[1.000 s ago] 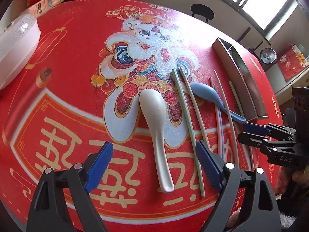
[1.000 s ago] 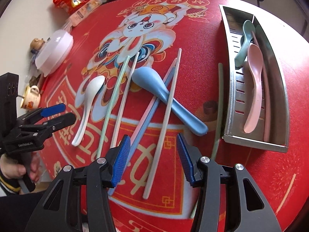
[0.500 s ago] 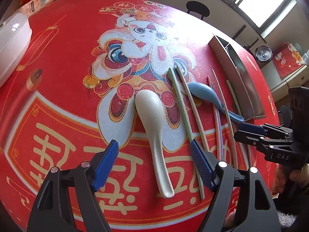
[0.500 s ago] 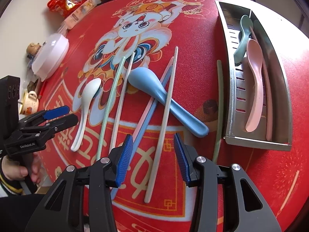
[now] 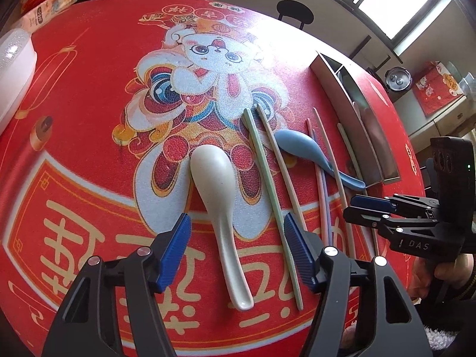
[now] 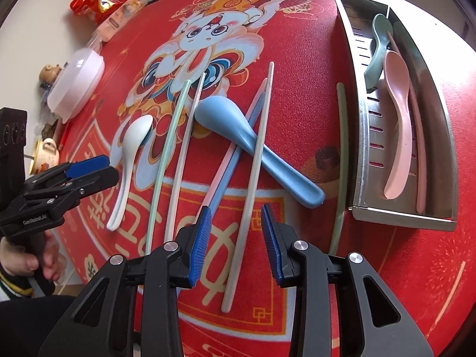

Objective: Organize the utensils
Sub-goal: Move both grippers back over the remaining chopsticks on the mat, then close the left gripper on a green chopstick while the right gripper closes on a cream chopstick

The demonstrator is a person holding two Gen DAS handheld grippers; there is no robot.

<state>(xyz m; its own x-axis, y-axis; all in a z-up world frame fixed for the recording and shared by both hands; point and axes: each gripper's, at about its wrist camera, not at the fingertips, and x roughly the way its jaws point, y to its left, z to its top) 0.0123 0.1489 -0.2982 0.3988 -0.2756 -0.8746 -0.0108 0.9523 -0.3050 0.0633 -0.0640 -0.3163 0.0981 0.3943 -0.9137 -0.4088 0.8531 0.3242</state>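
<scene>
Utensils lie loose on the red tabletop point(image 6: 372, 267), most with their long axes running away from me, and a steel tray point(image 6: 401, 217) at my right already has a green spoon point(image 6: 377, 44), a pink spoon point(image 6: 398, 113) and a pink chopstick in it. My left gripper point(image 5: 235, 250) hangs over the white spoon point(image 5: 217, 190), whose handle runs straight up the gap between the blue pads; the jaws have just been closing but stand clear of it, holding nothing. My right gripper point(image 6: 236, 244) straddles the near end of a pale chopstick point(image 6: 253, 178), its jaws also closing, narrower, not yet pressing. That chopstick crosses the blue spoon point(image 6: 238, 131) farther up. The tray is nearer my right hand, I judge.
</scene>
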